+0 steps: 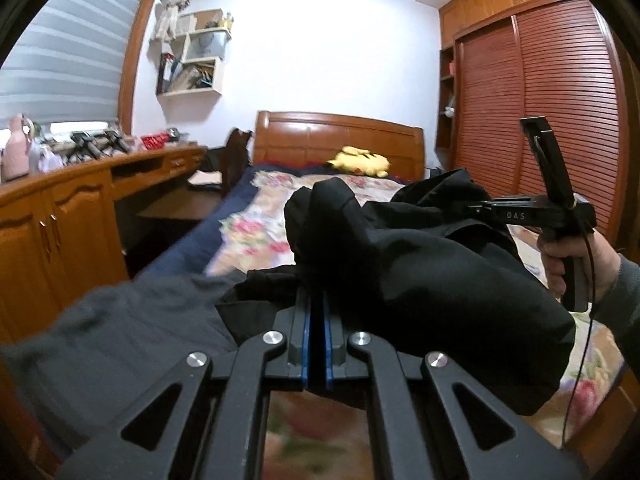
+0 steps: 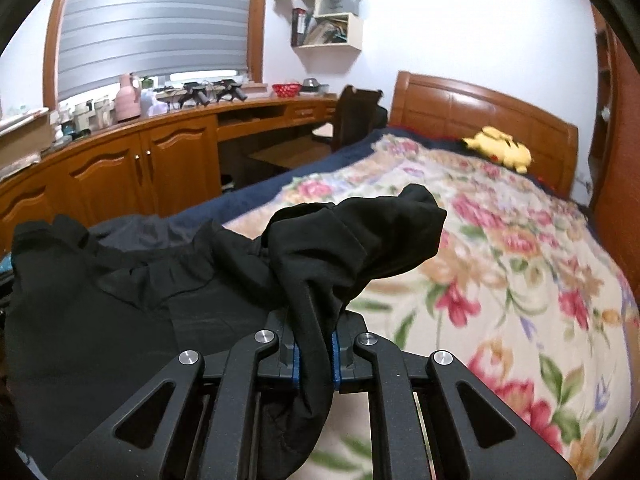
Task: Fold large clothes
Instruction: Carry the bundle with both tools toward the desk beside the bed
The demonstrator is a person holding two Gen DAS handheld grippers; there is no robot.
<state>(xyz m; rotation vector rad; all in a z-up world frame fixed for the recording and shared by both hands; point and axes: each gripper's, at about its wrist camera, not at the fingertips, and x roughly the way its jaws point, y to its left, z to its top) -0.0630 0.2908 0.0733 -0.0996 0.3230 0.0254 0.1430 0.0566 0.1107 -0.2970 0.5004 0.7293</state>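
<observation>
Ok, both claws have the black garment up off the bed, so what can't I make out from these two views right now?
- Left claw: fingertips buried in the black garment, left wrist view.
- Right claw: tips wrapped in cloth, right wrist view.
- Garment type and its lower hem: bunched and cut off by the bottom edge in both views.
- Grey cloth: motion-blurred in the left wrist view.
- Wall shelf contents: too small to read.

Matt black cloth garment (image 2: 352, 240); glossy wooden headboard (image 1: 340, 136); floral cloth bedspread (image 2: 520, 280).
</observation>
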